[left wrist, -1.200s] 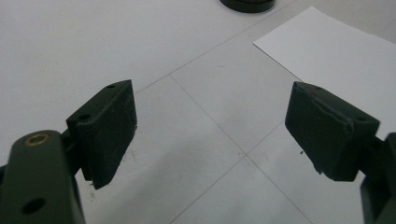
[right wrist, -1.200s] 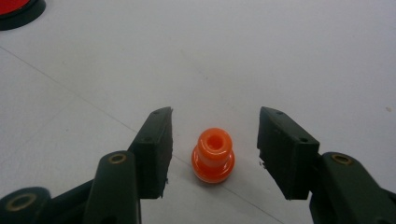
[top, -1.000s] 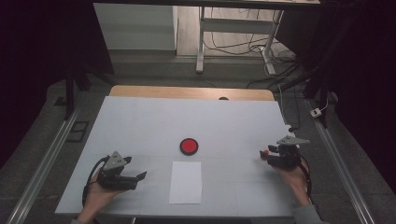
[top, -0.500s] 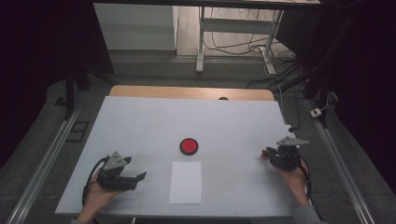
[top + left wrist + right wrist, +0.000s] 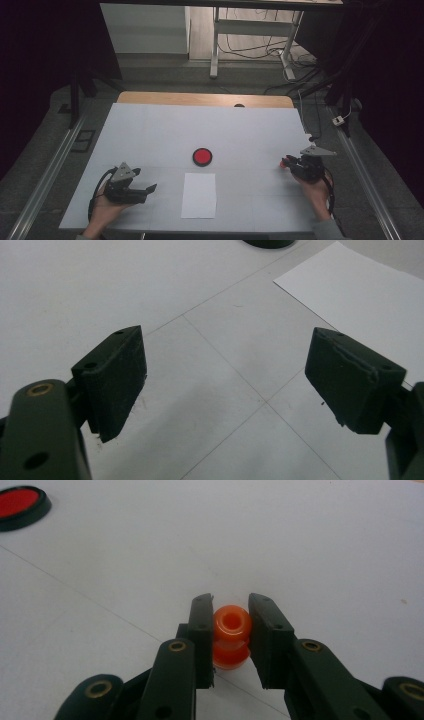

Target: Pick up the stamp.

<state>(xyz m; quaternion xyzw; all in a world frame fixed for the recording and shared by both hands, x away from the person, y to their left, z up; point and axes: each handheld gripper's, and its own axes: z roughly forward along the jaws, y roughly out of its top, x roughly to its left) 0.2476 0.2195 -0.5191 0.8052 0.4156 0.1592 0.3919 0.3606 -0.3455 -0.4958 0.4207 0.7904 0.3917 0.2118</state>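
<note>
Orange spool [image 5: 231,636] clamped between right tongs [image 5: 230,635]

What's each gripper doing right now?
Left gripper: open, nothing between its jaws.
Right gripper: just closed on the small orange spool.

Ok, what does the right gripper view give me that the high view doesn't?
Right gripper view: the hand-held gripper shut on an orange spool-shaped piece with a hole in its end, pads pressing both sides. High view: the white paper sheet, the left hand-held gripper with its jaws apart, and both hands. Shared: the red disc and the white table.
</note>
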